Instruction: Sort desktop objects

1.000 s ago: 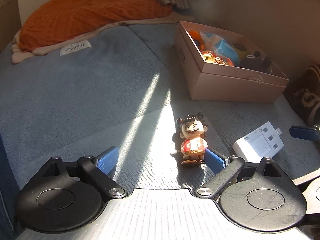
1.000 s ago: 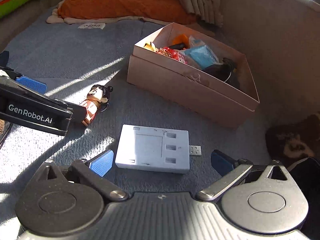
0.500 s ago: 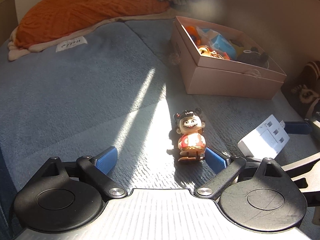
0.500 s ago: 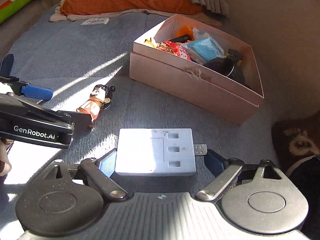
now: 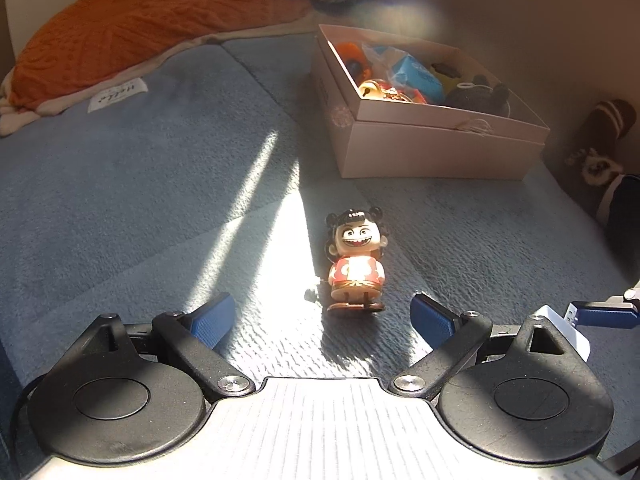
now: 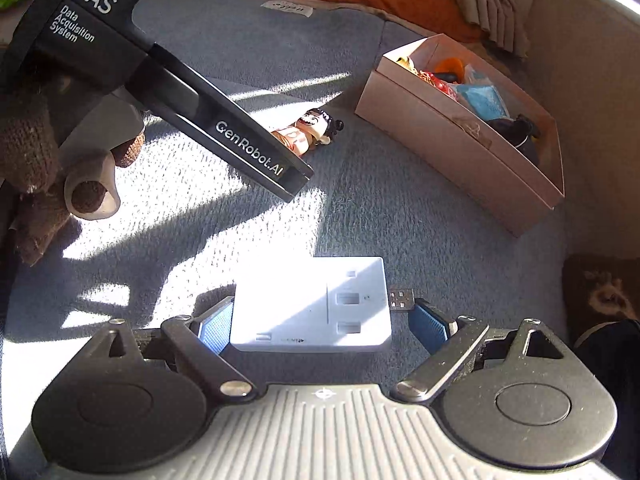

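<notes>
A white USB hub (image 6: pixel 312 312) sits between the blue pads of my right gripper (image 6: pixel 323 325), which is shut on it: one pad presses its left end, the other its USB plug. A small figurine in red (image 5: pixel 356 264) stands in the sun patch on the blue blanket, just ahead of my open left gripper (image 5: pixel 322 314) and untouched. In the right wrist view the figurine (image 6: pixel 308 130) is partly behind the left tool's black housing. The open pink box (image 5: pixel 432 148) of small toys stands behind it. The hub (image 5: pixel 570 332) and a right finger (image 5: pixel 600 312) show at the left view's right edge.
An orange pillow (image 5: pixel 140 28) and a white label (image 5: pixel 118 96) lie at the back. A brown plush toy (image 5: pixel 600 148) rests against the beige wall on the right. A hand in a brown knitted glove (image 6: pixel 24 148) holds the left tool.
My right gripper closed on the hub and rolled, carrying it toward the lower right of the left wrist view. The figurine now appears nearer the middle of the left gripper's fingers.
</notes>
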`<act>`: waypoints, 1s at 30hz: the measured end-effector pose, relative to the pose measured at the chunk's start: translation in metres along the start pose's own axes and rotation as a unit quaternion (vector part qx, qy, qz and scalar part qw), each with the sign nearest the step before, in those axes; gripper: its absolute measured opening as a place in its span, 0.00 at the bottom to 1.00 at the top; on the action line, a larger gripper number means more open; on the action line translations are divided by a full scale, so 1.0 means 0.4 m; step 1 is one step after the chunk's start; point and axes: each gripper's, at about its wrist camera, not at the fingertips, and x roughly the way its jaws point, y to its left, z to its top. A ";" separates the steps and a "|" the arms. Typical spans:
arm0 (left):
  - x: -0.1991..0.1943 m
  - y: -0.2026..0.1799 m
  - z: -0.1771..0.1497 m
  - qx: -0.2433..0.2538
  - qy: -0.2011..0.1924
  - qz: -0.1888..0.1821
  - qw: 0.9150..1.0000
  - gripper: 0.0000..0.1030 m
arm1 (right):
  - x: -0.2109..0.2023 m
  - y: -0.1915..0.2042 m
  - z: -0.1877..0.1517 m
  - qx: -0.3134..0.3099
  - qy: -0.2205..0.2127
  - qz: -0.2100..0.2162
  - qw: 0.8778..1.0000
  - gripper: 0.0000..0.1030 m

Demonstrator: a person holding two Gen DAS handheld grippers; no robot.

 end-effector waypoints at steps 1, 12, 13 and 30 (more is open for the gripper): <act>0.001 -0.004 0.001 0.002 0.001 -0.002 1.000 0.95 | 0.004 0.001 -0.002 0.000 0.003 -0.001 1.000 0.88; 0.027 -0.029 0.024 -0.001 0.002 -0.009 1.000 0.85 | 0.017 0.010 -0.005 -0.003 0.005 -0.002 1.000 0.88; 0.032 -0.030 0.028 -0.001 0.003 -0.005 1.000 0.84 | 0.017 0.010 -0.006 -0.004 0.004 -0.003 1.000 0.88; -0.028 -0.044 0.020 0.025 -0.018 0.004 1.000 0.44 | -0.021 -0.028 0.019 0.030 0.009 0.004 1.000 0.88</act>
